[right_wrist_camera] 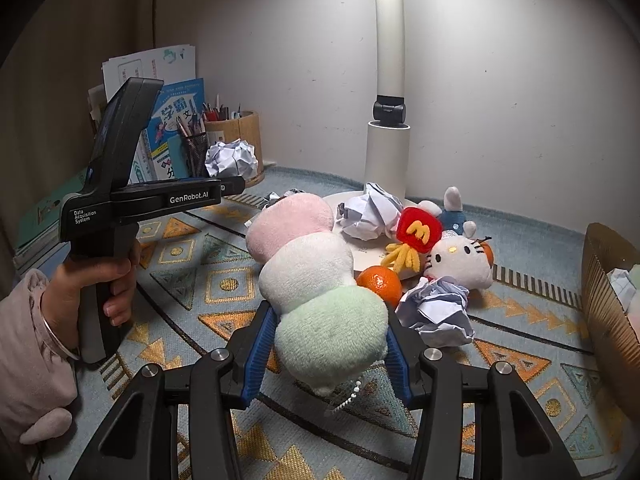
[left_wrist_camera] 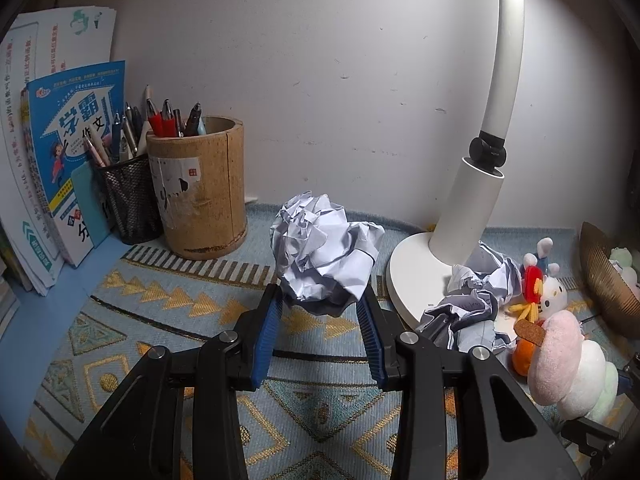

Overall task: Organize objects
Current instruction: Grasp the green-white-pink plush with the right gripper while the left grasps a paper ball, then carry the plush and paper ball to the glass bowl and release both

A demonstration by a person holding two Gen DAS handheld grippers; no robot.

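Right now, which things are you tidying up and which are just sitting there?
Being tidied: crumpled paper ball in the left gripper; three-colour plush in the right gripper; loose paper wads, Hello Kitty toy, orange.

Just sitting: lamp, bamboo pen pot, books.

A crumpled white paper ball sits pinched between the blue pads of the left tool, lifted clear of the patterned counter. A plush dumpling stick, pink, white and pale green lumps in a row, is clamped at its green end by the right tool, its pink end pointing away. Loose on the counter lie two more paper balls, an orange, a white cat plush, a red fries toy and a small blue-bodied bunny.
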